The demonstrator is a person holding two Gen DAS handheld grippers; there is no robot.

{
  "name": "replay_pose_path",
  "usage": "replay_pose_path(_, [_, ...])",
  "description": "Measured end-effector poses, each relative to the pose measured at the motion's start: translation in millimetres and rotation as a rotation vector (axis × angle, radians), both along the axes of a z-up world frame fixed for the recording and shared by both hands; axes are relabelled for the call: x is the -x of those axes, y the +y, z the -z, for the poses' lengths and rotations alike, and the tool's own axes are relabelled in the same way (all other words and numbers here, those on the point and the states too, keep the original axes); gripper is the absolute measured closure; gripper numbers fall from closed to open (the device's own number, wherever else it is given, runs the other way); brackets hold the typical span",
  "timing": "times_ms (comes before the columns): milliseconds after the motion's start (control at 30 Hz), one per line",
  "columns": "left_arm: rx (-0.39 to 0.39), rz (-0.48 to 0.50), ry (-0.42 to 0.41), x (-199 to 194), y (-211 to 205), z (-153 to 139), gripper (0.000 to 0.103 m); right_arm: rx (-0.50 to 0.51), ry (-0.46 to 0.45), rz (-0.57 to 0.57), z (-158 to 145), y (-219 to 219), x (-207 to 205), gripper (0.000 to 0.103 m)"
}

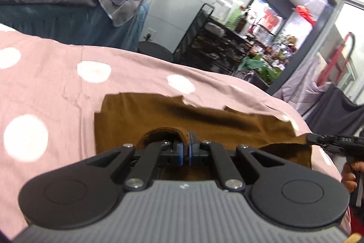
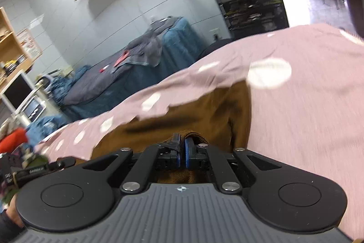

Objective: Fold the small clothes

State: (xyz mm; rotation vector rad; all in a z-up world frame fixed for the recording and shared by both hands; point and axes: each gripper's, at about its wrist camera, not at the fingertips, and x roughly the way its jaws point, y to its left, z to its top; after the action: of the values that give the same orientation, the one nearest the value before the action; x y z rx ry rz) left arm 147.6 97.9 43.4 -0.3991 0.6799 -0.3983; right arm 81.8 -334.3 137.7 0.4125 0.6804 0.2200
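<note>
The brown garment [image 1: 204, 120] lies on the pink spotted bed sheet [image 1: 56, 83], its near edge pinched in both the left gripper [image 1: 186, 147] and right gripper [image 2: 182, 152], jaws clamped. It looks light, limp, non-slippery; hems or corners seem the best holds.

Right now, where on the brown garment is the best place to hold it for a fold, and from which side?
Probably the thick near hem of the brown garment, approached from the near side. The left gripper and right gripper are both shut on that edge already, while the rest lies flat on the pink dotted sheet, giving no raised edge to pinch.
</note>
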Motion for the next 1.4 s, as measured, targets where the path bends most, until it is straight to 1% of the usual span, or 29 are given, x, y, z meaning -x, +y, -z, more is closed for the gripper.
replay_pose_path(67, [-0.003, -0.028, 0.022, -21.0, -3.3, 1.9, 0.099, -0.006, 0.006, 0.038, 2.1, -0.4, -14.2, 0.096])
replay_pose_path(133, [-0.026, -0.037, 0.017, -37.3, -8.6, 1.7, 0.099, 0.000, 0.001, 0.057, 3.0, 0.7, -25.1, 0.096])
replay_pose_path(233, [-0.055, -0.042, 0.026, -57.8, -15.2, 2.1, 0.099, 0.017, 0.000, 0.086, 3.2, 0.3, -41.8, 0.096])
replay_pose_path(367, [-0.081, -0.065, 0.051, -82.1, -22.3, 6.8, 0.099, 0.041, 0.025, 0.126, 10.4, 0.6, -60.8, 0.096])
replay_pose_path(500, [-0.111, -0.081, 0.070, -97.1, -28.2, 13.8, 0.099, 0.089, 0.045, 0.142, 17.4, 4.5, -71.5, 0.096])
replay_pose_path(633, [-0.139, -0.103, 0.095, -107.8, -32.1, 23.4, 0.099, 0.107, 0.057, 0.162, 23.5, 3.9, -79.0, 0.096])
replay_pose_path(767, [-0.111, -0.155, 0.129, -113.4, -29.9, 33.8, 0.096, 0.130, 0.074, 0.185, 30.4, 1.7, -81.7, 0.096])
replay_pose_path(833, [-0.134, -0.190, 0.124, -114.4, -29.4, 35.1, 0.094, 0.141, 0.075, 0.203, 32.1, 0.7, -83.1, 0.096])
replay_pose_path(867, [-0.152, -0.209, 0.115, -114.7, -28.8, 34.9, 0.091, 0.137, 0.077, 0.207, 32.5, -0.7, -83.5, 0.096])
replay_pose_path(900, [-0.167, -0.230, 0.110, -114.9, -27.3, 33.7, 0.082, 0.129, 0.078, 0.208, 32.1, -2.2, -83.9, 0.097])
replay_pose_path(933, [-0.167, -0.245, 0.110, -114.9, -24.3, 32.6, 0.078, 0.121, 0.075, 0.206, 31.0, -3.7, -83.4, 0.096])
replay_pose_path(967, [-0.160, -0.250, 0.107, -114.9, -20.5, 31.1, 0.071, 0.120, 0.068, 0.202, 29.2, -4.4, -82.7, 0.092])
replay_pose_path(1000, [-0.159, -0.256, 0.103, -114.1, -16.9, 29.0, 0.063, 0.129, 0.059, 0.199, 26.3, -4.5, -81.7, 0.086])
replay_pose_path(1033, [-0.171, -0.268, 0.095, -112.3, -13.8, 26.7, 0.060, 0.140, 0.046, 0.200, 23.2, -4.9, -79.8, 0.084])
replay_pose_path(1067, [-0.190, -0.275, 0.083, -109.8, -12.1, 23.7, 0.056, 0.149, 0.030, 0.203, 19.9, -5.0, -78.1, 0.077])
replay_pose_path(1100, [-0.210, -0.275, 0.068, -107.0, -11.7, 19.9, 0.055, 0.159, 0.007, 0.214, 15.7, -6.0, -74.8, 0.067])
replay_pose_path(1167, [-0.245, -0.257, 0.035, -99.5, -14.1, 13.2, 0.053, 0.192, -0.055, 0.249, 7.2, -6.0, -66.4, 0.059])
replay_pose_path(1200, [-0.261, -0.244, 0.018, -95.3, -17.7, 10.3, 0.051, 0.232, -0.088, 0.267, 3.4, -3.1, -61.4, 0.058])
replay_pose_path(1233, [-0.275, -0.224, 0.001, -91.1, -22.8, 8.1, 0.051, 0.273, -0.113, 0.266, 0.9, 2.1, -57.6, 0.056])
replay_pose_path(1267, [-0.285, -0.196, -0.012, -87.3, -29.7, 6.2, 0.051, 0.303, -0.128, 0.241, 0.5, 8.4, -55.3, 0.056])
replay_pose_path(1333, [-0.312, -0.131, -0.031, -81.1, -48.7, 5.2, 0.051, 0.339, -0.124, 0.126, 4.2, 27.2, -55.5, 0.059])
replay_pose_path(1400, [-0.330, -0.076, -0.014, -79.8, -68.1, 9.6, 0.051, 0.359, -0.103, -0.013, 12.7, 50.1, -56.1, 0.064])
